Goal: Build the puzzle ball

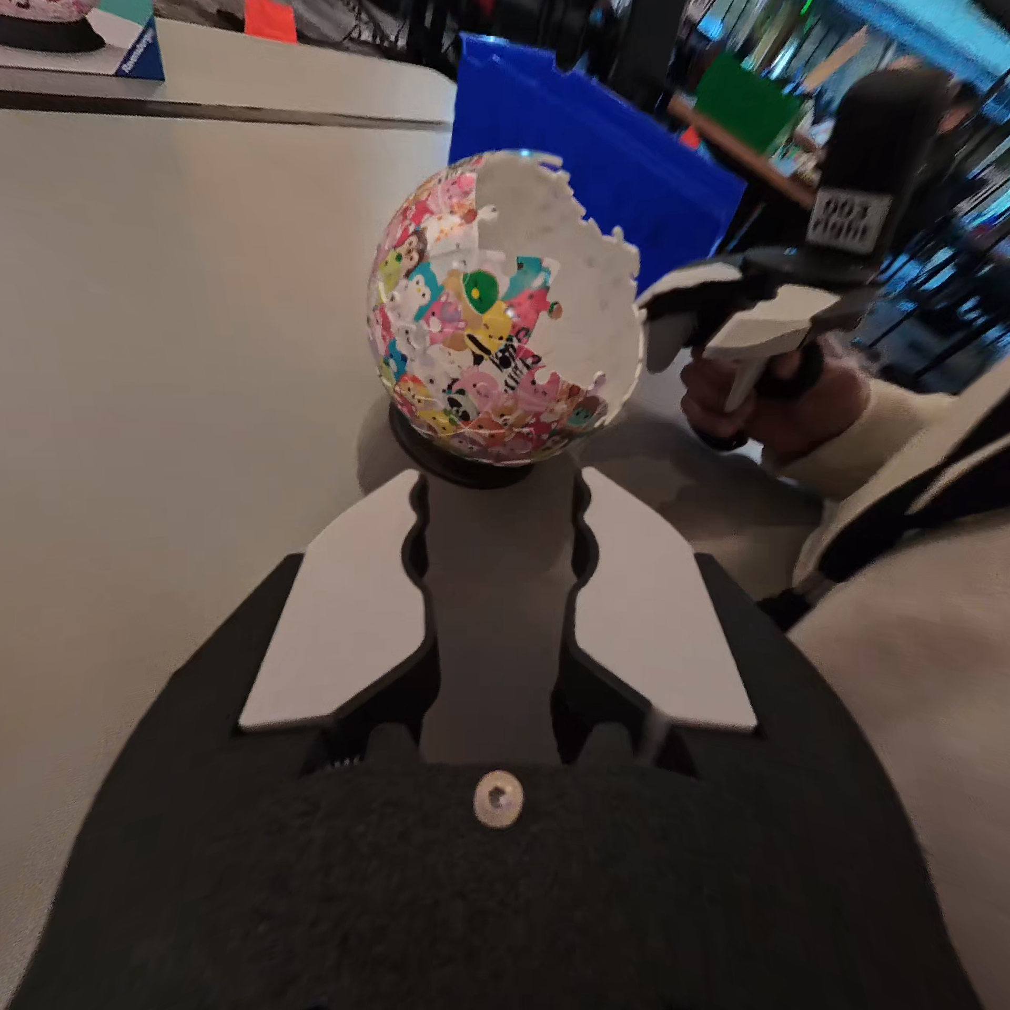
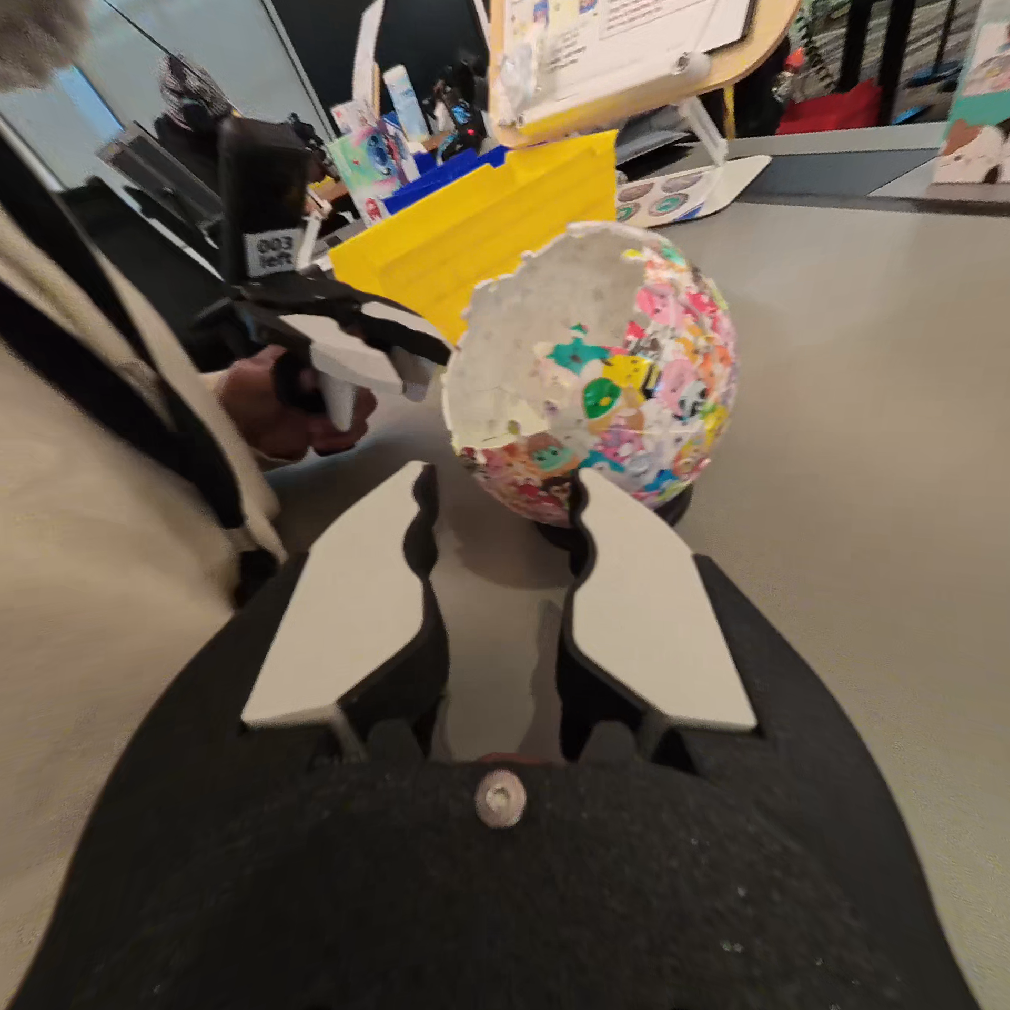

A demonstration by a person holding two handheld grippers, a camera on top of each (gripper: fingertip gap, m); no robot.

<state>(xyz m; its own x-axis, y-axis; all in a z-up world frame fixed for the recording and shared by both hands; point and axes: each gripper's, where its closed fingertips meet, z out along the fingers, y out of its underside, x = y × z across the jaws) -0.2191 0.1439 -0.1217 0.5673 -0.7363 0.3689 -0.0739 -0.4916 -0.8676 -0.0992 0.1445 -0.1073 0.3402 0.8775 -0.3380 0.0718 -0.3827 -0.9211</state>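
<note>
The partly built puzzle ball sits on a dark ring stand on the grey table, its white inner shell exposed. The left gripper and the right gripper both stand spread and empty. The hollow shell is probably light and fragile; hold it at the completed printed side, not the jagged rim.

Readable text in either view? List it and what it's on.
Not quoting any writing; carriers only.
White tag on left gripper: legible print.
Grey tag on right gripper: blurred.
Blue box: brand mark.
Puzzle ball: black lettering, partial.
Sheets on wooden board: too small.
</note>
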